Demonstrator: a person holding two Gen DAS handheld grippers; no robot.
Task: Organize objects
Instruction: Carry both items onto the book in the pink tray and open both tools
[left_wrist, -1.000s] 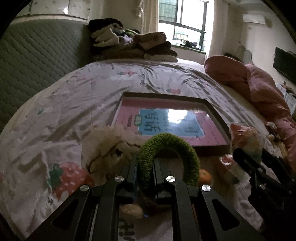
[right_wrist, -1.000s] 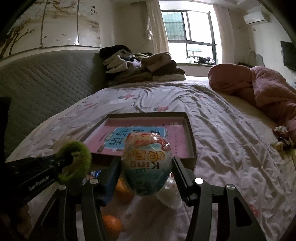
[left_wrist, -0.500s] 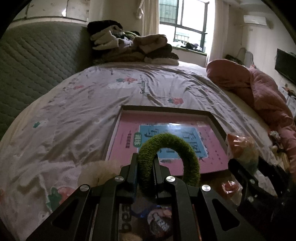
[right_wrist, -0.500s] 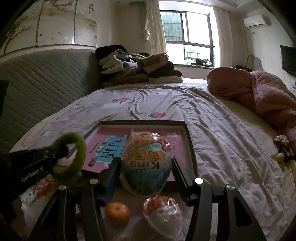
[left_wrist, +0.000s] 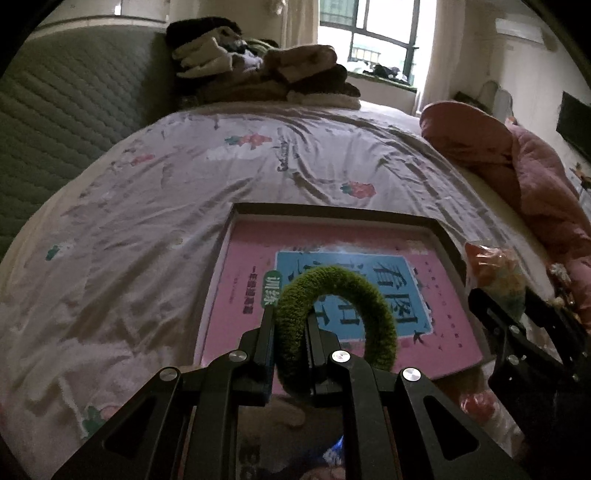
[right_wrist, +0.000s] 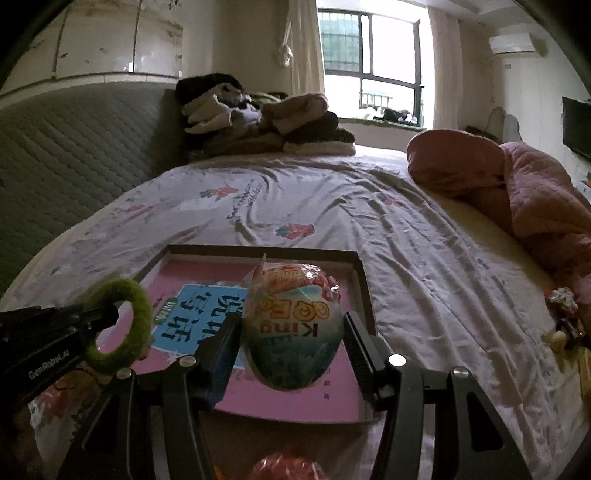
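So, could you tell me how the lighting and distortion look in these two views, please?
Left wrist: the window is blown out, the foreground under the tongs is dark, and the bed bulges from the fisheye. Right wrist: the same backlight from the window, black corners, and the egg is fairly sharp.

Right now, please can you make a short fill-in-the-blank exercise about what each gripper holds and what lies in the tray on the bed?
1. The left gripper is shut on a fuzzy ring of ____ colour.
2. The right gripper holds a wrapped toy ____.
3. In the dark tray lies a book with a ____ cover.
4. The tray rests on the ____.

Missing words: green; egg; pink; bed
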